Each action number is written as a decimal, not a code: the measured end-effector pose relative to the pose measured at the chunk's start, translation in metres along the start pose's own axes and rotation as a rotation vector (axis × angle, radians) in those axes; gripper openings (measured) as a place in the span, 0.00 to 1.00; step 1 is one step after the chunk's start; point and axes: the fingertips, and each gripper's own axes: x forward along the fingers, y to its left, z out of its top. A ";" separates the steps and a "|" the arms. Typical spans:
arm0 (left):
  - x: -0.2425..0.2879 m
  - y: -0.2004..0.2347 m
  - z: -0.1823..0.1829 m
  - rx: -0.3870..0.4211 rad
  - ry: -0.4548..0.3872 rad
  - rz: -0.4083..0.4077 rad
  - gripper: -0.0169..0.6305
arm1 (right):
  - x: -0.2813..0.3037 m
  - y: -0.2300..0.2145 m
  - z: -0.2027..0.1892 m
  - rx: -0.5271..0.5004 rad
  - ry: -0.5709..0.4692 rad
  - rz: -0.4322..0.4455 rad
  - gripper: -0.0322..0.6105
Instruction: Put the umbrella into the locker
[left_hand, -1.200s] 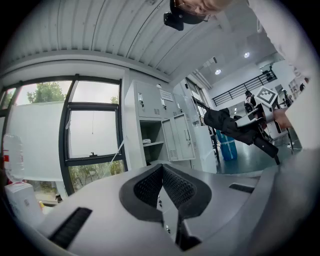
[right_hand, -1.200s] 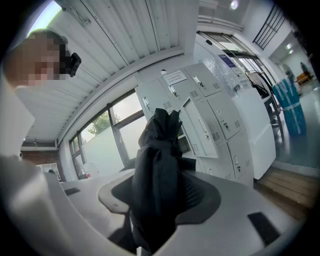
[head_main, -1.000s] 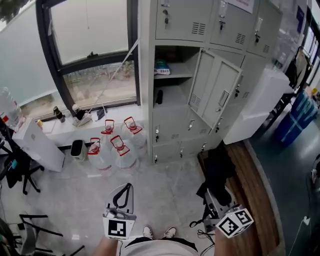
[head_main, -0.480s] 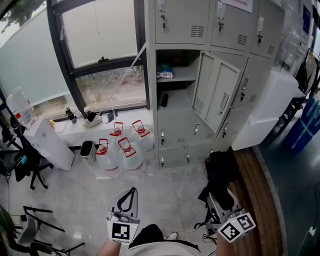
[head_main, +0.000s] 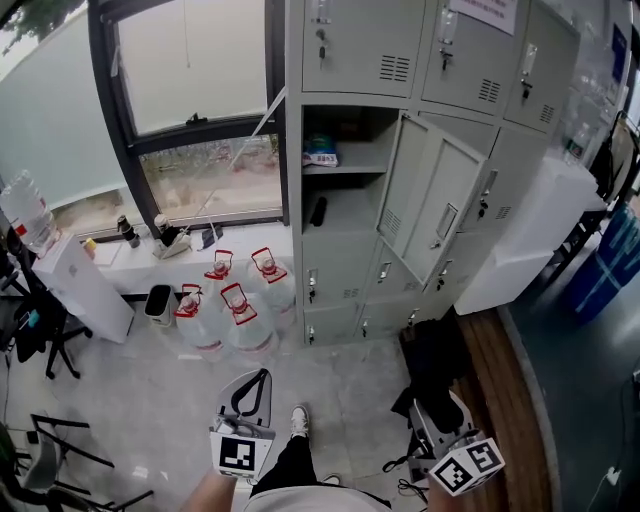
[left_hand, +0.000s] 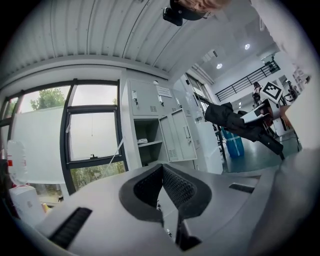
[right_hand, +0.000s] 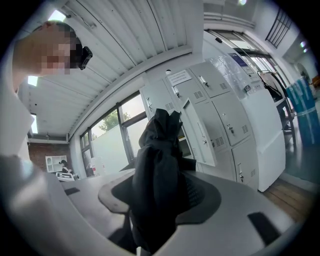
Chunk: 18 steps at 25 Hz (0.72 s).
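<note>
A folded black umbrella (right_hand: 157, 170) stands up between the jaws of my right gripper (right_hand: 159, 200), which is shut on it. In the head view the umbrella (head_main: 436, 350) hangs dark above that gripper (head_main: 438, 408) at the lower right. The grey locker bank (head_main: 400, 50) stands ahead, one compartment (head_main: 340, 195) open and its door (head_main: 432, 205) swung out to the right. My left gripper (head_main: 260, 376) is at the lower middle with its jaws together and nothing in them; its own view shows the pads (left_hand: 175, 187) meeting.
A blue-and-white packet (head_main: 320, 155) lies on the open compartment's shelf, with a dark object (head_main: 318, 210) below it. Several water jugs (head_main: 235, 305) stand left of the lockers under the window. A white cabinet (head_main: 530, 230) and a wooden strip (head_main: 505, 390) are on the right, chairs (head_main: 45, 340) on the left.
The person has stepped forward: a leg and shoe now show between the grippers. Both grippers keep their places low in view, and the right still holds the umbrella.
</note>
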 end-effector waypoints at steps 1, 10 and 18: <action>0.013 0.001 -0.002 -0.002 -0.001 -0.010 0.06 | 0.007 -0.006 0.001 0.003 0.001 -0.009 0.39; 0.141 0.056 0.005 -0.013 -0.031 -0.063 0.06 | 0.123 -0.045 0.034 0.001 -0.001 -0.036 0.39; 0.226 0.111 -0.009 -0.071 -0.013 -0.135 0.06 | 0.222 -0.058 0.055 -0.012 0.008 -0.092 0.39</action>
